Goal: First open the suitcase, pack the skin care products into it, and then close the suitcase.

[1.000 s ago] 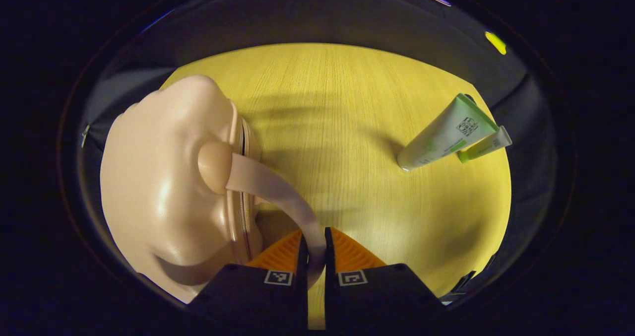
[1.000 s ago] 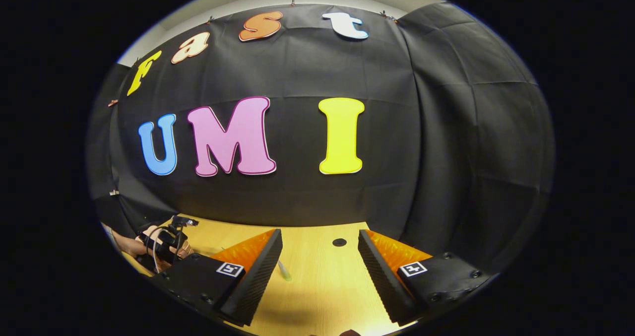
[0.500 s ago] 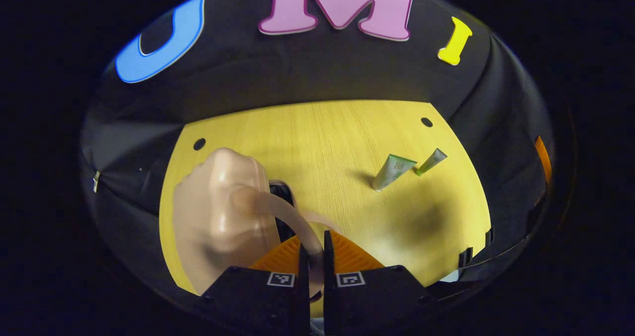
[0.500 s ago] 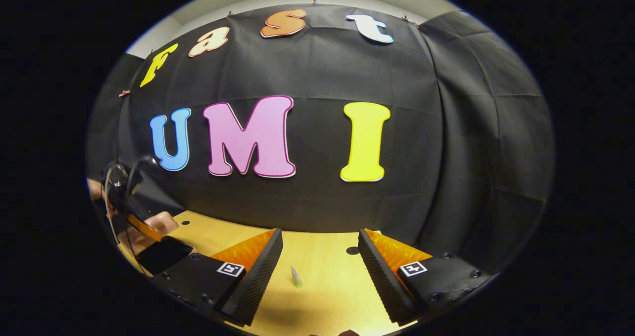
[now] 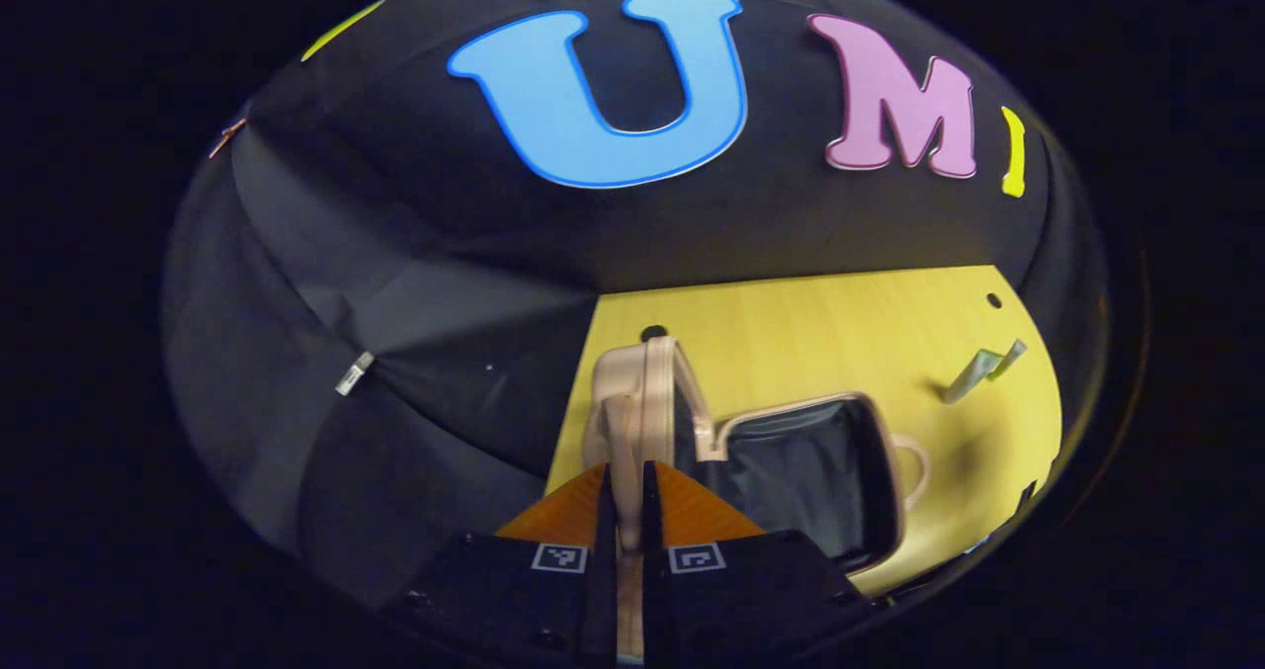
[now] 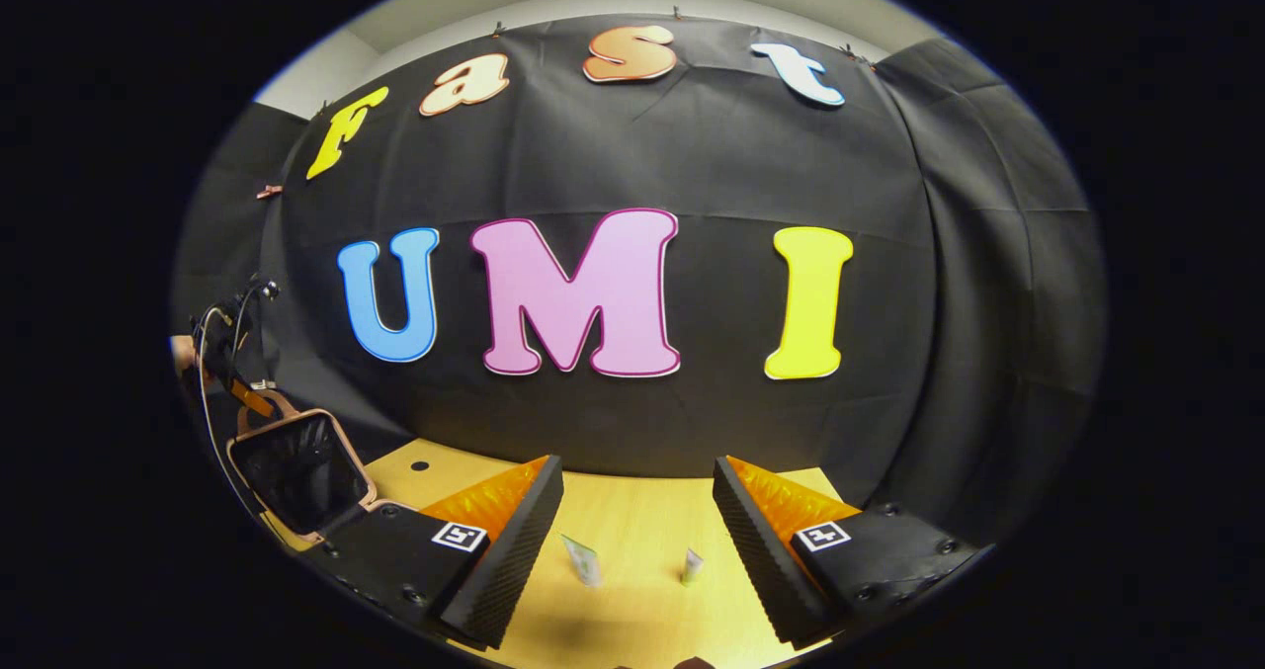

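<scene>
On the tabletop (image 5: pixel 791 323) we see the suitcase (image 5: pixel 810 471) open, left gripper (image 5: pixel 625 491) clamped on its lid handle (image 5: pixel 623 442), perhaps; right gripper (image 6: pixel 637 511) apart above two tubes (image 6: pixel 583 558).

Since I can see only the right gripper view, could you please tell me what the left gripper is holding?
Observer: The left gripper is shut on the handle of the raised lid.
Operator: Thanks; is anything in the lower half?
Observer: Nothing that I can see; its dark lining looks bare.
Operator: Where are the tubes relative to it?
Observer: On the table beyond its side handle, not touching it.
</scene>
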A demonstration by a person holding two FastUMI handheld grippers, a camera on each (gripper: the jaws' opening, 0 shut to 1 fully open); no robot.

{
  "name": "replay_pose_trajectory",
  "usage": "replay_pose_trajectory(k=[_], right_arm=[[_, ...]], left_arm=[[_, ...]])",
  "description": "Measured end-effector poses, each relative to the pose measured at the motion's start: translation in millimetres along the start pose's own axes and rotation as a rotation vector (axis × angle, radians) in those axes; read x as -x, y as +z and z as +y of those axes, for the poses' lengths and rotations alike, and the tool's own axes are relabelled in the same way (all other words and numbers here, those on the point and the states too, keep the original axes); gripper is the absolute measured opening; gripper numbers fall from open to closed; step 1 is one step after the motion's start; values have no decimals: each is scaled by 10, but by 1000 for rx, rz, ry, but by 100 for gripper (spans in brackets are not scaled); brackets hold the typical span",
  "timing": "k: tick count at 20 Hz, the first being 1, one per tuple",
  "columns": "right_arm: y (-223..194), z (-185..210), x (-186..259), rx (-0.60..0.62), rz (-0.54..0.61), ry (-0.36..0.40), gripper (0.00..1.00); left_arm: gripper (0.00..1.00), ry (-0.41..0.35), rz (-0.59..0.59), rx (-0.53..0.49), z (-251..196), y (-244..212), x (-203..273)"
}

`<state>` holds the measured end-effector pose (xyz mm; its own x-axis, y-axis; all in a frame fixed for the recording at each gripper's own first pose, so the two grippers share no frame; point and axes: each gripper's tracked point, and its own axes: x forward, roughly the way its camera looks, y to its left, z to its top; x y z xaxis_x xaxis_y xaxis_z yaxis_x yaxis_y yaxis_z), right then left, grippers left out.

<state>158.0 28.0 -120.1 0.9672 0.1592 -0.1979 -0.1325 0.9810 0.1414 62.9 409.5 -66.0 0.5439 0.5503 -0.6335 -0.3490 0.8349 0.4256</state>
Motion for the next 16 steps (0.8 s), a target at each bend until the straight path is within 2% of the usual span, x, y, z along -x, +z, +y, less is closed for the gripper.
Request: replay_pose_trajectory(k=[2,3,6,11,14,16], right_arm=[[-67,163,-17,1,28,2,97],[-102,235,-15,-2,44,2,96],[-172,358,-38,-2,83,-21,97],[-424,367,-61,-32,177,-83,97],[-577,275,-32,-45,228,-125,97],[-658,190,-1,-72,251,-156,97]], left_arm=[[12,54,52,24,415,-279,-350],[15,77,82,36,603,-417,-522],[16,102,192,78,1054,-913,-1106],[16,43,335,185,1244,-1679,-1926],[16,15,391,227,1205,-1992,-2226],[20,14,389,242,1258,-2032,-2262]])
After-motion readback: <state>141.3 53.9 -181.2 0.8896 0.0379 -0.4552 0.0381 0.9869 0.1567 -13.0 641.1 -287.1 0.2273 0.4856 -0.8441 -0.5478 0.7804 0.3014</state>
